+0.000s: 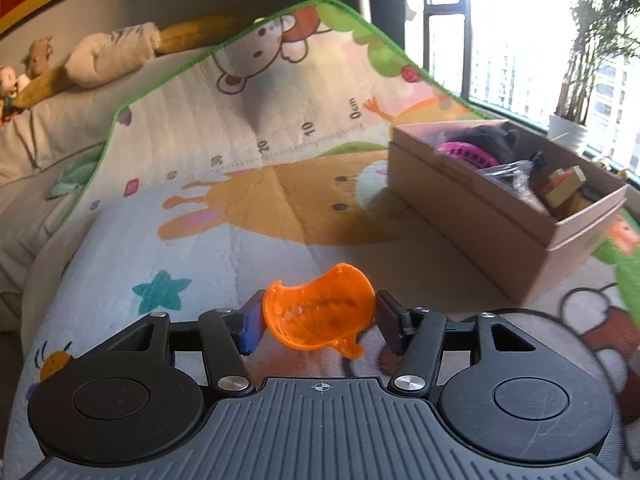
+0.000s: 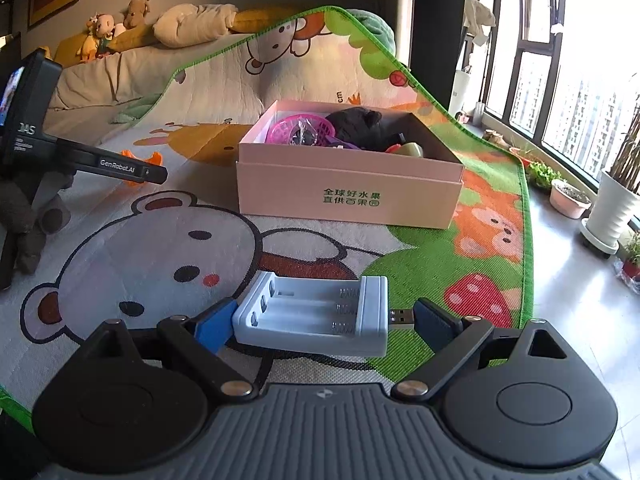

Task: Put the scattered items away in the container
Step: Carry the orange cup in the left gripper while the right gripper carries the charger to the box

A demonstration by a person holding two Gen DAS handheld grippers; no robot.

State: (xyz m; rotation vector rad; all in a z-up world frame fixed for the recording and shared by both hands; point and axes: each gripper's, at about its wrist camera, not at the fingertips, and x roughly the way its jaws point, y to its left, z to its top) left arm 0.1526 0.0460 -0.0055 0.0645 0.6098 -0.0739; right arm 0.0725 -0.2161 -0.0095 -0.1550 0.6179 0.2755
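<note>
An orange shell-shaped plastic toy (image 1: 316, 316) sits between the pads of my left gripper (image 1: 320, 312), which is shut on it just above the cartoon play mat (image 1: 240, 208). From the right wrist view the same orange toy (image 2: 154, 158) shows behind that gripper's black finger. My right gripper (image 2: 324, 322) spans a pale blue battery charger (image 2: 316, 314) lengthwise: one pad is on its left end, the other against its USB plug. The pink cardboard box (image 2: 348, 196) stands further back on the mat and holds a pink basket (image 2: 288, 132), a black plush and other small items.
The pink cardboard box (image 1: 500, 216) lies to the right of the left gripper. A bed with pillows and soft toys (image 2: 120, 24) borders the mat at the back. Plant pots (image 2: 612, 208) stand on the bare floor by the windows at right. A dark plush (image 2: 24, 216) lies at the left edge.
</note>
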